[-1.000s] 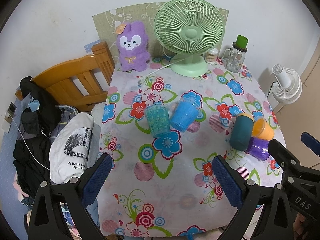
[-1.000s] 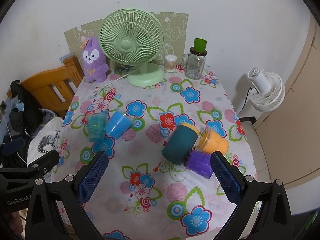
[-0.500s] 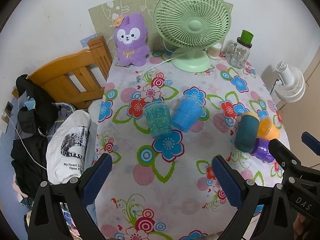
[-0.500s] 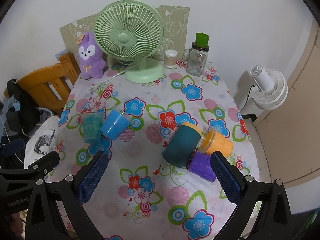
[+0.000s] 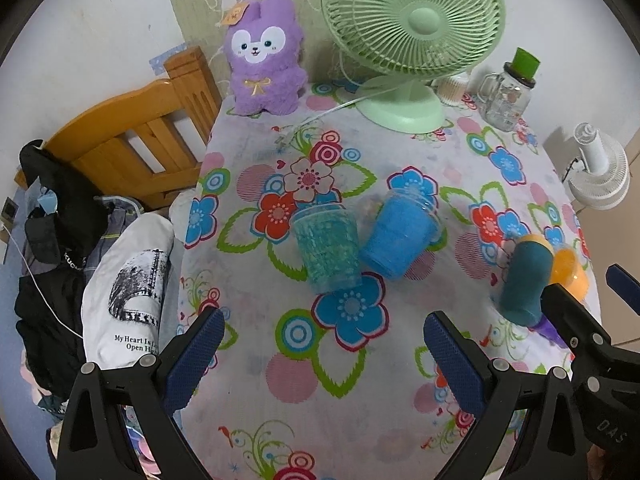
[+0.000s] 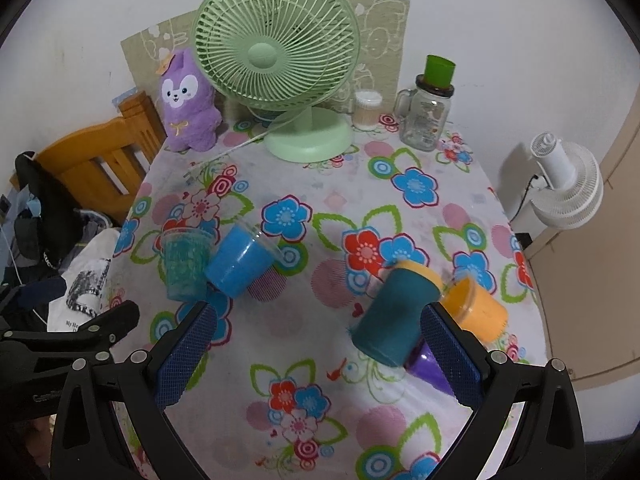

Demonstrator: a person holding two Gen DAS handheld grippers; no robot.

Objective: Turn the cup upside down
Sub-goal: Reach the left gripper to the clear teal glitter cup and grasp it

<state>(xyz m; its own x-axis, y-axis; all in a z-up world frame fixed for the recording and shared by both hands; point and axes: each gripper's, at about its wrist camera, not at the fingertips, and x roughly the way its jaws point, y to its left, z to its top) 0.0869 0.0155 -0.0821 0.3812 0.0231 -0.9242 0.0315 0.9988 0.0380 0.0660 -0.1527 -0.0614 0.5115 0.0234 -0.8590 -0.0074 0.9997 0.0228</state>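
The approach step was judged to be in hand. Both claws were held spread apart and empty above the near part of the table (image 5: 248, 364): the left claw (image 5: 320, 356) short of the speckled teal cup (image 5: 326, 250) and the blue cup (image 5: 396, 236), which lay touching; the right claw (image 6: 316, 344) near the dark teal cup (image 6: 394, 316), lying on its side against the orange cup (image 6: 476, 312) and purple cup (image 6: 430, 364). No cup was touched. Next, one cup would need to be straddled, clamped, then turned mouth-down.
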